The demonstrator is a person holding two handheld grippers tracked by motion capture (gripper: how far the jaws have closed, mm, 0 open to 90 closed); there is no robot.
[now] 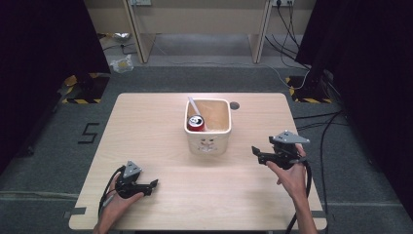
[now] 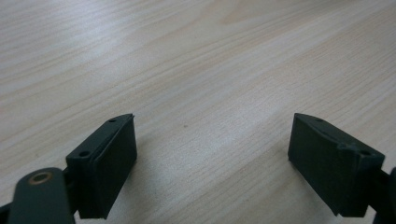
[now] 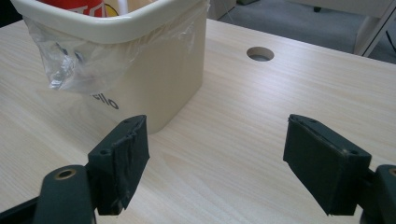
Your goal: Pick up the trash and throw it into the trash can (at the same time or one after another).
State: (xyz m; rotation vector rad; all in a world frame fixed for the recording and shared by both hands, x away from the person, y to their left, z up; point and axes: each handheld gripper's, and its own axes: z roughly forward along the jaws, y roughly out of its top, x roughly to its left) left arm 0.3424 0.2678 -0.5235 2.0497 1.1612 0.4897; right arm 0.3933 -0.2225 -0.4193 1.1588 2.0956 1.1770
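Observation:
A cream square bin [image 1: 208,141] stands mid-table, lined with a clear plastic bag [image 3: 70,70]. Inside it a red drink can [image 1: 196,123] stands at the left, with a white stick-like item [image 1: 193,106] leaning behind it. My right gripper [image 1: 256,153] hovers to the right of the bin, jaws pointing at it, open and empty; in the right gripper view [image 3: 215,163] the bin [image 3: 154,79] is close ahead on the left. My left gripper [image 1: 153,186] rests low near the table's front left, open, with bare wood between its jaws [image 2: 212,154].
The light wooden table [image 1: 146,146] has a round cable hole [image 1: 234,105] behind the bin's right corner. Beyond the table are desk legs, cables on grey carpet and black curtains at both sides.

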